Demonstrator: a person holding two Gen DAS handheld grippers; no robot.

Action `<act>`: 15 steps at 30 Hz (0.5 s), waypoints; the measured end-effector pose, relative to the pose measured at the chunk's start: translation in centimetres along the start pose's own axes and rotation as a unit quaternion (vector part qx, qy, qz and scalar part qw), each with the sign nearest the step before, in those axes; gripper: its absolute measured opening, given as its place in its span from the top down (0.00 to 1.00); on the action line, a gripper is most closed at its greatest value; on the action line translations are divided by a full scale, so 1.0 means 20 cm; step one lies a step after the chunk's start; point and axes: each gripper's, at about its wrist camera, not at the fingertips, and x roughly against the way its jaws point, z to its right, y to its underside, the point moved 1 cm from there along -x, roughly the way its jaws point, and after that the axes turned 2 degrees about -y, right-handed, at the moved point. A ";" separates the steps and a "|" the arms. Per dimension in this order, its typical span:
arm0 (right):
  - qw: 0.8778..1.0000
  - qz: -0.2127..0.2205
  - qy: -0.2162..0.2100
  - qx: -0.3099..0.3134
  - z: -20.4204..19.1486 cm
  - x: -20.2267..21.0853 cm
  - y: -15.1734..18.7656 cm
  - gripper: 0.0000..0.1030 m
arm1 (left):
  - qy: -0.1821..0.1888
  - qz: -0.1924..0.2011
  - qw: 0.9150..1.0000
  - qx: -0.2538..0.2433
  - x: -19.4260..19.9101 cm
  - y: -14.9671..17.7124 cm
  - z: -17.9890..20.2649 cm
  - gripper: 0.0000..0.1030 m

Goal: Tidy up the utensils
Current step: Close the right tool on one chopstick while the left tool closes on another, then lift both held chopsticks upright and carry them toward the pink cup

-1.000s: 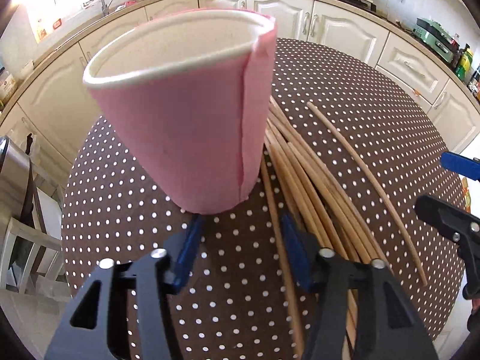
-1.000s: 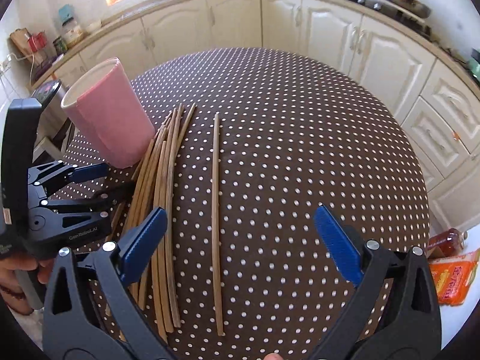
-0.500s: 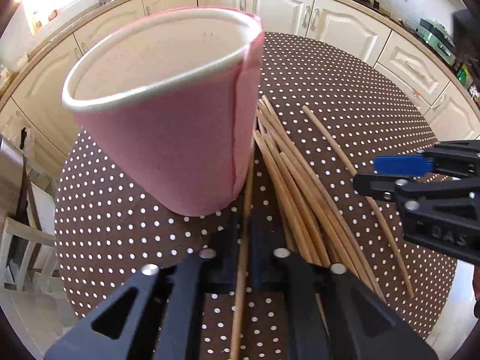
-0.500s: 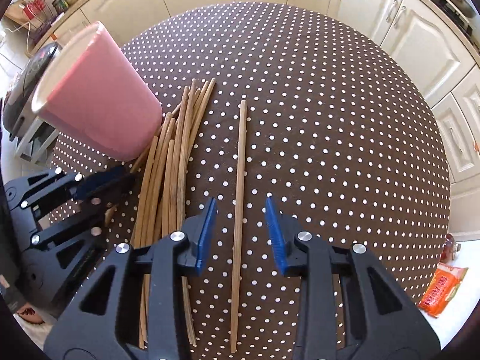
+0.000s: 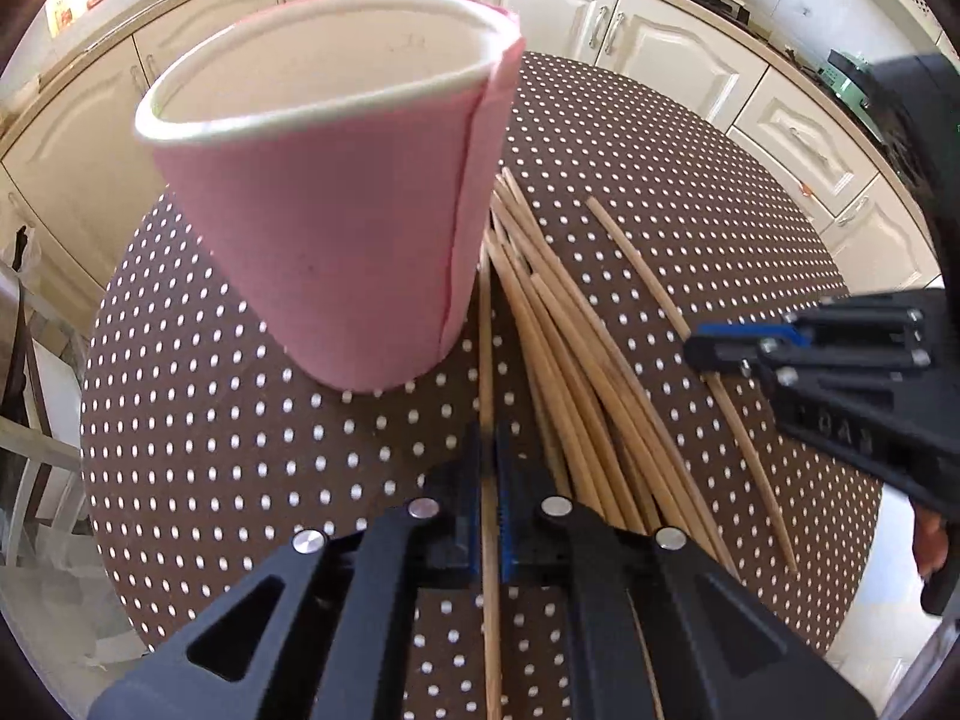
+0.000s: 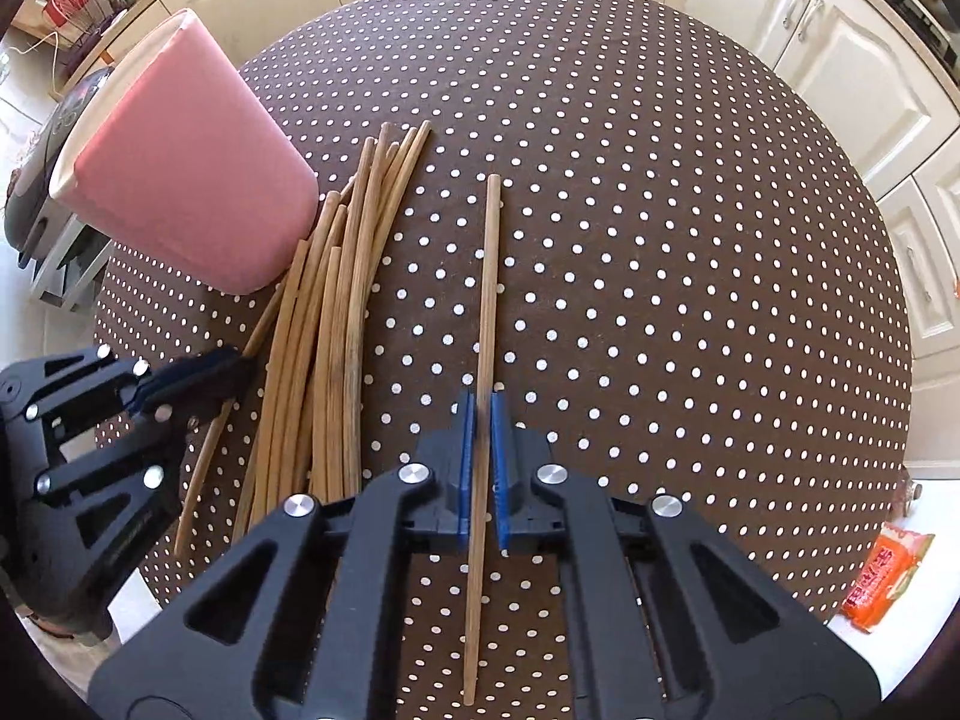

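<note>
Item 1, your left gripper (image 5: 489, 480): clenched on one chopstick (image 5: 485, 360), the leftmost stick, lying just beside the foot of the cup. The stick runs straight between the blue pads (image 5: 474, 480) and on past the fingers toward the cup's base.

Item 2, your right gripper (image 6: 482, 420): clenched on the lone chopstick (image 6: 489, 276), which lies apart from the heap, toward the middle of the table. The blue pads (image 6: 465, 456) press it from both sides, nearer its close end; its far end points to the far edge of the table.

Item 3, pink cup (image 5: 336, 192): upright, white inside, a seam down its wall. It stands near the table's left edge as your right wrist camera sees it. Nothing is visible in what shows of its inside.

Item 4, heap of chopsticks (image 6: 336, 324): loose wooden sticks, lying fanned and overlapping on the cloth, between the cup and the lone stick. Some of the far tips pass close to the cup's base; whether they touch it you cannot tell.

Item 5, table (image 6: 660, 240): round, under a brown cloth with white dots.

Item 6, orange packet (image 6: 882, 576): lies off the table, past its near right edge, on a pale surface.

Item 7, cabinets (image 5: 672, 42): cream doors, curving behind the table.
</note>
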 end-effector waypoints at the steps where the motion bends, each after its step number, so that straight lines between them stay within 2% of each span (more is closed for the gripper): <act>1: 1.000 0.000 -0.003 -0.002 0.02 0.02 0.00 0.94 | -0.003 0.000 1.000 -0.001 0.00 -0.01 0.00 0.95; 6: 1.000 0.002 -0.012 -0.008 -0.04 -0.01 -0.09 0.94 | -0.014 -0.007 1.000 -0.009 -0.05 -0.07 0.09 0.94; 7: 1.000 0.004 -0.016 -0.010 0.01 0.02 -0.01 0.94 | -0.017 -0.010 1.000 -0.014 -0.06 -0.07 0.10 0.94; 10: 0.999 0.010 -0.025 -0.018 0.01 0.02 0.01 0.94 | -0.020 -0.005 1.000 -0.022 -0.07 -0.08 0.13 0.95; 13: 0.999 0.021 -0.032 -0.025 0.03 0.07 0.06 0.95 | 0.012 0.010 1.000 -0.018 -0.06 -0.04 0.13 0.95; 15: 0.998 0.034 -0.038 -0.029 0.06 0.11 0.11 0.95 | 0.020 0.030 0.999 -0.022 -0.03 -0.01 0.13 0.95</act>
